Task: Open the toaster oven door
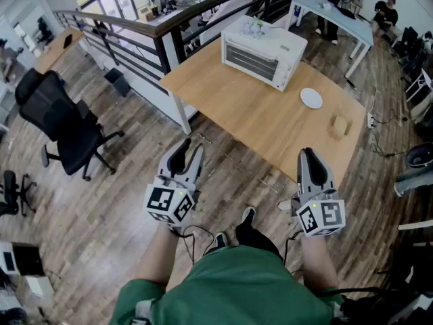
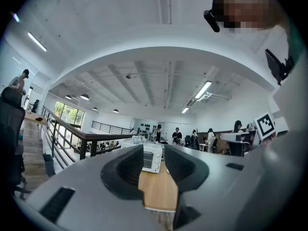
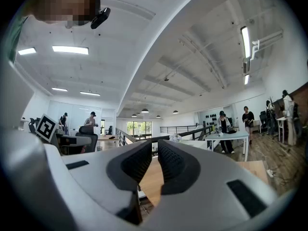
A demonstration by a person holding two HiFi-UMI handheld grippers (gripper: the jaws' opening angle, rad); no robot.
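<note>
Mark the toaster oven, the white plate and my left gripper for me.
toaster oven (image 1: 252, 62), head view, on the front of its door.
white plate (image 1: 311, 98), head view, on its centre.
left gripper (image 1: 191, 149), head view, midway between its fingertips.

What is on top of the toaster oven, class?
A small cluster of pale items rests on the toaster oven; too small to identify. The top under them is covered.

Black office chair (image 1: 64, 124) stands on plank floor (image 1: 101, 242) near railing (image 1: 152, 31)
</note>
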